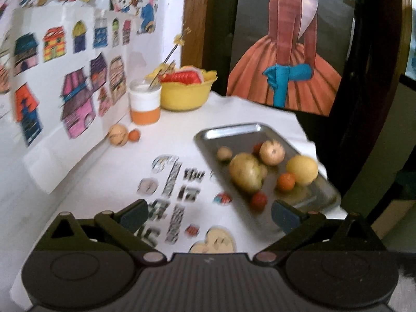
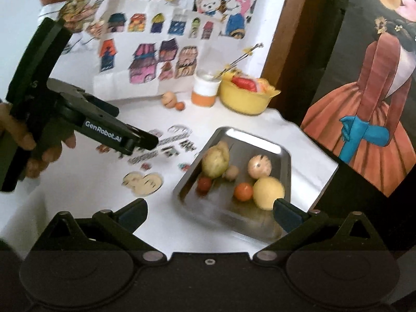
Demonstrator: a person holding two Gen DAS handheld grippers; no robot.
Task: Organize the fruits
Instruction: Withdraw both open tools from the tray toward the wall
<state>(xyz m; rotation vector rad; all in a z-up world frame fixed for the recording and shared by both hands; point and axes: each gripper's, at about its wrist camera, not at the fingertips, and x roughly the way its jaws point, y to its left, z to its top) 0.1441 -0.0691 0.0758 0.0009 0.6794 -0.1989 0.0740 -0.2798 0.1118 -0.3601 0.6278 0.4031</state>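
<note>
A steel tray (image 1: 228, 135) (image 2: 249, 140) on the white table holds several fruits: a green-yellow pear (image 1: 245, 173) (image 2: 215, 162), a peach-coloured fruit (image 1: 272, 152) (image 2: 259, 166), a yellow lemon (image 1: 302, 170) (image 2: 268, 192), a small orange (image 1: 286, 181) (image 2: 243, 192) and a red one (image 1: 259, 200) (image 2: 204, 184). A tan fruit (image 1: 118, 134) (image 2: 169, 98) and a tiny orange fruit (image 1: 134, 135) (image 2: 180, 106) lie loose by the wall. My left gripper (image 1: 210, 215) (image 2: 149, 140) hovers open left of the tray. My right gripper (image 2: 210, 214) is open over the tray's near edge, holding nothing.
A yellow bowl (image 1: 186, 92) (image 2: 244, 101) with red and yellow pieces and a white-and-orange jar (image 1: 144, 101) (image 2: 205, 91) stand at the back by the wall. Paper cut-outs (image 1: 176, 182) lie on the table. A painting (image 1: 286, 52) leans at the right.
</note>
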